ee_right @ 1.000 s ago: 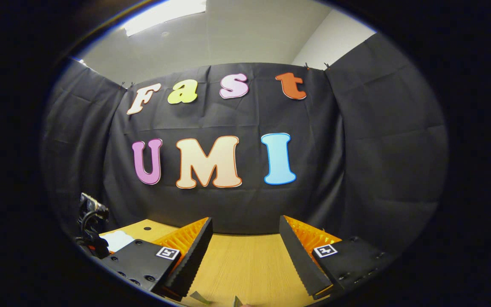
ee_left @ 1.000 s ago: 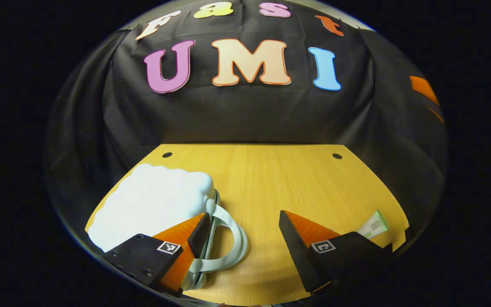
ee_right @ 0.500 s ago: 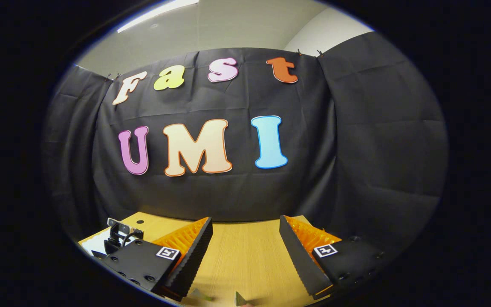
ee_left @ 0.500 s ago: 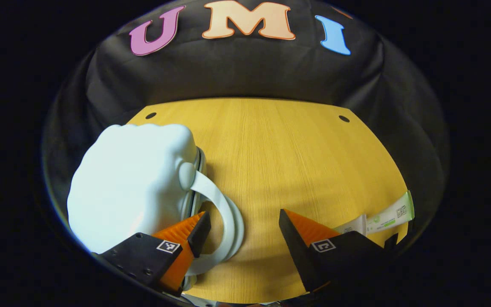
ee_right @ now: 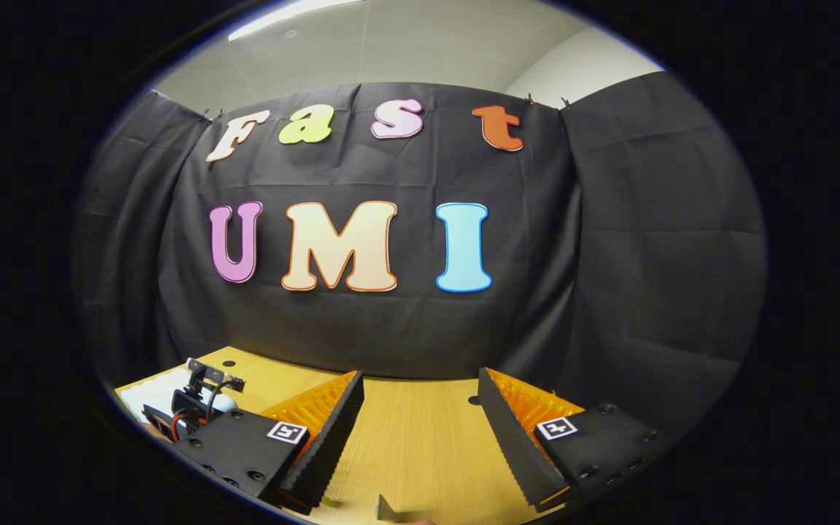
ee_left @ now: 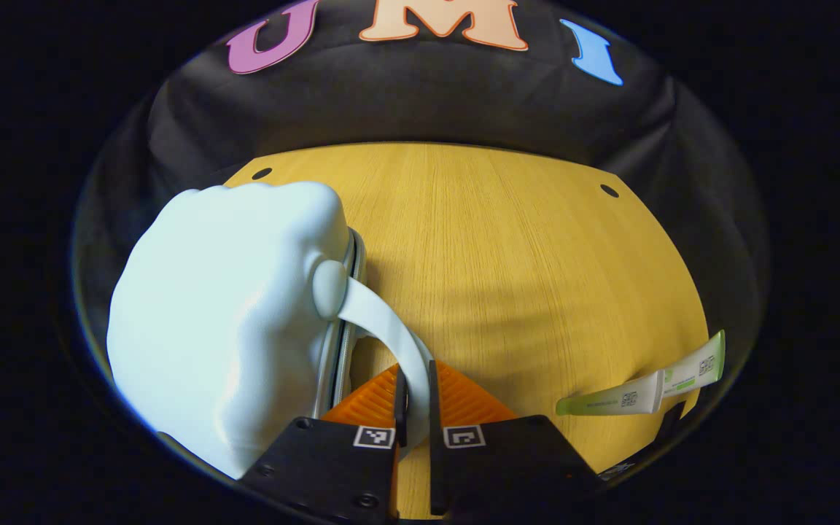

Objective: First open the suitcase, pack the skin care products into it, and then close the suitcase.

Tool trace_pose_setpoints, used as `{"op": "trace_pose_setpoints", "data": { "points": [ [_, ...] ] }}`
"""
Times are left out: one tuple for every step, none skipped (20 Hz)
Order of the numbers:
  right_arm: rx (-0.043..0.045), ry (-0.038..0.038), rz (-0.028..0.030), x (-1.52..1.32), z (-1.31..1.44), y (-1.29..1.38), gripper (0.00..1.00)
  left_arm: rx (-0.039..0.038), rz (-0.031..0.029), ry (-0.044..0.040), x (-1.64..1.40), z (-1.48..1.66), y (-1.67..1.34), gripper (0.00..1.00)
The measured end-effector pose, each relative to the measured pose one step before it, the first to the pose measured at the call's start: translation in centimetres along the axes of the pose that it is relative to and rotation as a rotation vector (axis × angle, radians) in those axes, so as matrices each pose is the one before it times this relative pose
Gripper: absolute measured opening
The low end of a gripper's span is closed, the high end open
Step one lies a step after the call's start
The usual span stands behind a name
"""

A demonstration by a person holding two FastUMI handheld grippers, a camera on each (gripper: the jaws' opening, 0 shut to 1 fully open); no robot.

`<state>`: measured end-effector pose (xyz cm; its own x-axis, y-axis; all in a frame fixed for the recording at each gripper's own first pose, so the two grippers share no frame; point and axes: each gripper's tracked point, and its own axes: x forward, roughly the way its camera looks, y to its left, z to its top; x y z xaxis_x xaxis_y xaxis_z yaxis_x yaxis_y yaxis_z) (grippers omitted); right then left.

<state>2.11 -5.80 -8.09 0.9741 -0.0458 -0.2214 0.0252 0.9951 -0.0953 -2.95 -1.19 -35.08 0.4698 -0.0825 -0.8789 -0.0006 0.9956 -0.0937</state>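
A pale blue, cloud-shaped suitcase lies closed on the wooden table at the left of the left gripper view. Its curved handle arches out to the right. My left gripper is shut on the lower part of that handle, both fingers pressing it. A green-and-white skin care tube lies at the table's right edge. In the right gripper view my right gripper stands open above the table with nothing between its fingers. The left gripper's body and a bit of the suitcase appear far left there.
Black cloth walls close the booth behind and on both sides. Two small dark holes mark the table's far corners. A tip of a tube peeks at the bottom edge of the right gripper view.
My left gripper has gone from open beside the handle to shut on it, moving closer in. The right gripper stays open and has shifted only slightly.
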Motion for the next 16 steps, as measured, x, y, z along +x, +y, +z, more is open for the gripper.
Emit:
{"op": "trace_pose_setpoints", "data": {
  "points": [
    [-0.00264, -0.00624, 0.00518, -0.072, 0.103, 0.191, 0.96, -0.01781, -0.01143, 0.02732, -0.116, 0.037, -0.121, 0.09],
    [-0.00401, -0.00269, 0.0079, -0.007, -0.165, 0.328, 0.96, 0.00005, -0.0038, 0.01248, -0.476, 0.162, -0.016, 0.04],
    [-0.00704, -0.00316, 0.01138, 0.039, -0.108, 0.473, 0.98, 0.02226, 0.00417, -0.00603, -0.557, 0.49, -0.088, 0.03],
    [-0.01026, -0.00707, 0.01076, -0.143, 0.039, 0.477, 0.98, 0.03598, 0.01072, -0.0245, -0.648, 0.771, 0.039, 0.01],
    [-0.0108, -0.01023, 0.01071, -0.142, 0.142, 0.461, 0.98, 0.02919, -0.0009, -0.02131, -0.463, 0.799, -0.097, 0.01],
    [-0.01001, -0.01172, 0.01002, -0.042, 0.055, 0.422, 0.98, 0.01462, -0.00731, -0.00965, -0.797, 0.339, 0.012, 0.0],
    [-0.00616, -0.01033, 0.01239, -0.015, 0.146, 0.604, 0.99, 0.01006, -0.00079, -0.0034, -0.709, 0.421, 0.253, 0.0],
    [-0.00227, -0.00671, 0.01026, -0.164, 0.063, 0.532, 0.99, 0.01883, 0.00035, -0.00083, -0.687, 0.647, 0.246, 0.0],
    [0.00241, -0.00287, 0.01478, -0.029, -0.016, 0.617, 0.99, 0.01331, 0.00286, -0.01484, -0.764, 0.712, 0.33, 0.0],
    [0.00373, -0.00191, 0.01361, 0.009, -0.116, 0.707, 0.99, 0.01459, -0.00016, -0.01832, -0.826, 0.742, 0.427, 0.0],
    [0.0041, -0.00188, 0.01155, 0.132, -0.086, 0.525, 0.99, 0.00888, -0.00029, -0.00965, -0.933, 0.513, 0.492, 0.0],
    [0.00627, -0.00059, 0.01102, 0.033, -0.086, 0.513, 0.99, 0.00482, 0.00044, -0.01898, -0.808, 0.796, 0.58, 0.0],
    [0.00805, 0.00072, 0.00686, 0.096, -0.037, 0.453, 0.99, 0.00512, -0.00547, -0.00087, -0.858, 0.687, 0.681, 0.0],
    [0.01097, 0.00285, 0.0059, 0.203, -0.206, 0.425, 0.99, -0.01143, -0.00442, -0.01662, -0.918, 0.745, 0.808, 0.0],
    [0.01306, 0.00435, 0.0053, 0.213, -0.157, 0.405, 0.99, -0.02056, -0.00254, -0.02751, -0.997, 0.995, 0.992, 0.0],
    [0.01362, 0.00173, 0.00369, 0.143, -0.079, 0.352, 0.99, -0.01247, -0.00011, -0.01913, -0.924, 0.971, 1.006, 0.0]
  ]
}}
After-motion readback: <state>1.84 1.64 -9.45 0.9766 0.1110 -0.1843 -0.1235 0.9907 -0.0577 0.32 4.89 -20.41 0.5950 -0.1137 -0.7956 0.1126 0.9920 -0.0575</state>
